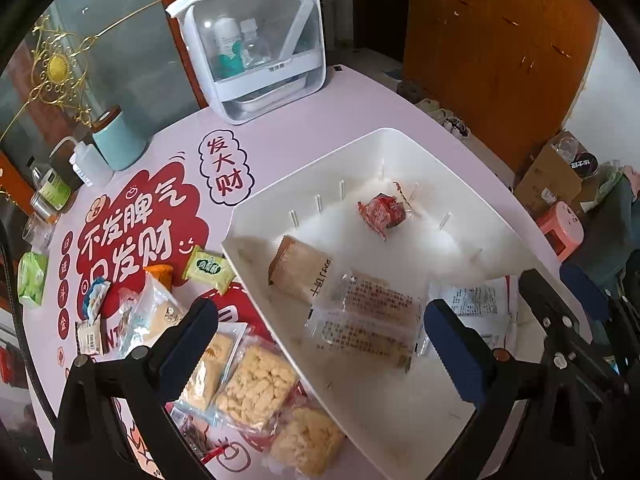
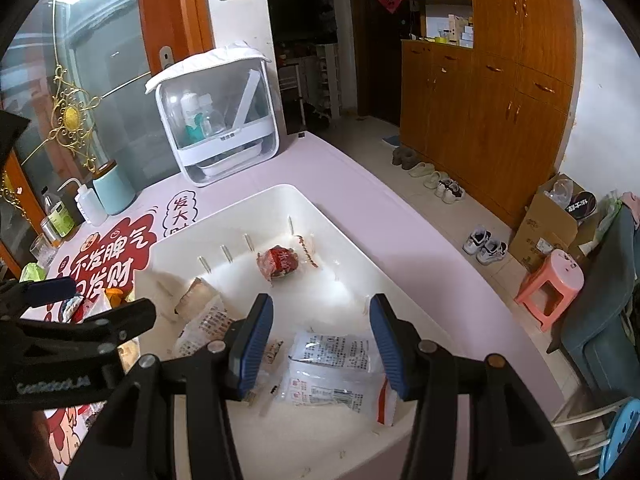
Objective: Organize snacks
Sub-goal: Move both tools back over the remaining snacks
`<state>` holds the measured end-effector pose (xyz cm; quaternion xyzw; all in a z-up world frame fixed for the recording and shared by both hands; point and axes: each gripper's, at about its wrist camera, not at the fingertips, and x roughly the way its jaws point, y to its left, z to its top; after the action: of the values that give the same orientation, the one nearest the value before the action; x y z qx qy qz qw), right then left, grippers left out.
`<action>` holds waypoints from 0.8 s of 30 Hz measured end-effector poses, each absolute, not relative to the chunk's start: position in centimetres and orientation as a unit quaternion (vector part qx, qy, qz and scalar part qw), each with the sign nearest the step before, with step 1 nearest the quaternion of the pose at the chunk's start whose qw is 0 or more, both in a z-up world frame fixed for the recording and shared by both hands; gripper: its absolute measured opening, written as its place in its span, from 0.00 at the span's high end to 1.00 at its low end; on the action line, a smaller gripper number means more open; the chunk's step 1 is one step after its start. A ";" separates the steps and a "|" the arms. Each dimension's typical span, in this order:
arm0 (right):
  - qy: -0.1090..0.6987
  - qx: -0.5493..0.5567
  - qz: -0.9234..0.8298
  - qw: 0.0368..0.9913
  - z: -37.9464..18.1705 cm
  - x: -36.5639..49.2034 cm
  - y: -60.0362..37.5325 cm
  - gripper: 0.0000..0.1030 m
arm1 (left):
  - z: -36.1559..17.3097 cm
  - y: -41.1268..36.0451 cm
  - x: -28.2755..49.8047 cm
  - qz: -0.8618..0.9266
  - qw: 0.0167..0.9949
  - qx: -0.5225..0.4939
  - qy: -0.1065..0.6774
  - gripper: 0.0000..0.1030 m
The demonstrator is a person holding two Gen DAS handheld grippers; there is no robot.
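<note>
A pink table carries a red-and-white printed mat and, at its near right side, a large white plastic bin with slotted walls. Inside the bin lie a brown snack packet, two clear-wrapped bars side by side, a red crumpled wrapper toward the far end, and two white printed packets under the right gripper. That gripper hangs over them with its blue pads parted and nothing pinched between them. The left gripper is spread fully wide, straddling the bin's near-left rim, empty. Left of the bin, on the mat, sit loose snacks: two clear bags of yellow puffed pieces, a green packet and smaller wrappers. At the far edge stands a white bottle cabinet.
</note>
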<state>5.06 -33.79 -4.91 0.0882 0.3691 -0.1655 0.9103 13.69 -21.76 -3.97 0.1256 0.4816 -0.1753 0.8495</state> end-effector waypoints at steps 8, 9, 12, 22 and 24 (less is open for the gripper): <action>0.359 0.067 -0.145 0.920 -3.5 5.7 -31.1 0.50 | -2.0 -18.7 12.4 -0.172 0.856 0.112 0.474 0.01; 0.357 0.065 -0.142 0.921 -3.3 5.8 -30.7 0.50 | -1.7 -17.8 12.2 -0.166 0.859 0.109 0.472 0.01; 0.351 0.061 -0.134 0.924 -2.8 6.1 -29.7 0.50 | -0.8 -15.3 11.7 -0.149 0.865 0.096 0.469 0.01; 0.354 0.029 -0.091 0.930 -2.2 8.0 -23.5 0.50 | 1.0 -3.7 10.0 -0.067 0.888 0.033 0.454 0.01; 0.355 0.022 -0.084 0.931 -2.1 8.3 -21.9 0.50 | 1.1 -0.7 9.7 -0.049 0.890 0.027 0.452 0.01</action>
<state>8.28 -21.92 -2.05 0.0217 0.3549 -0.0839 0.9309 9.74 -0.74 1.14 0.0275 0.4525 -0.0492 0.8900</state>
